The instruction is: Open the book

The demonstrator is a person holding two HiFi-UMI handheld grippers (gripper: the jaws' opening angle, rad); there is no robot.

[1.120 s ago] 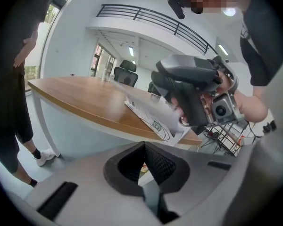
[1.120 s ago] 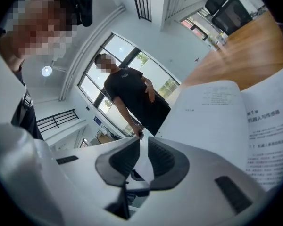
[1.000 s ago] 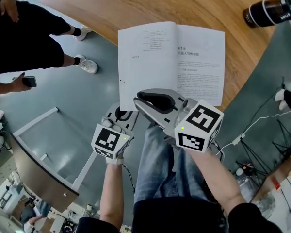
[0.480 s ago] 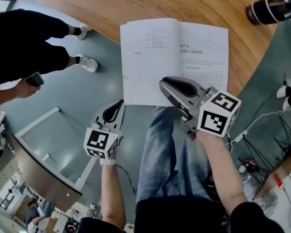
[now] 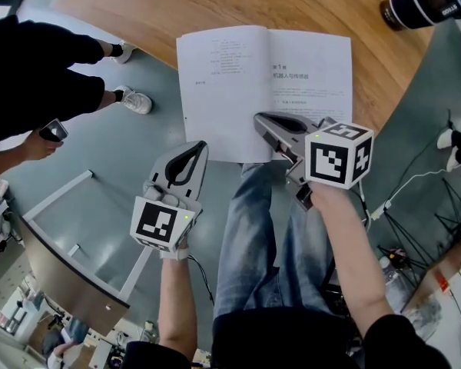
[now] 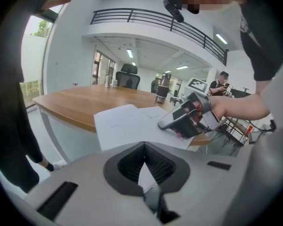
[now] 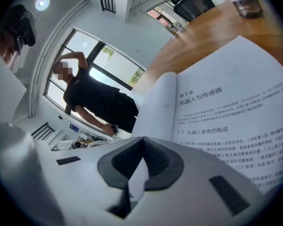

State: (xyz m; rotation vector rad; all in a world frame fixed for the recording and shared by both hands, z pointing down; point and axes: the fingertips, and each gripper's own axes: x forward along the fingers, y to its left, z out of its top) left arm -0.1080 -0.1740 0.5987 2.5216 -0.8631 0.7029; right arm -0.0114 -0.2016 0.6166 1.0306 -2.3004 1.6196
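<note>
Right hand-held gripper (image 5: 261,118) clenched shut over 6 o'clock edge of the book (image 5: 223,83), left hand-held gripper (image 5: 200,146) clenched empty at its 7 o'clock, book lying open, printed pages up, on tabletop (image 5: 307,6).

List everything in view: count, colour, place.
Table: one, wooden, far half of the head view.
Book: one, white pages, open, overhanging the table's near edge.
Cup: one, black with a white band, table's far right.
Bystander: one, black clothes, floor at left.
Phone: one, dark, in the bystander's hand.
Cables: several, white and black, floor at right.
Left gripper: one, grey, shut and empty, off the table by the book's near left corner.
Right gripper: one, grey, shut, tips over the book's near edge.
</note>
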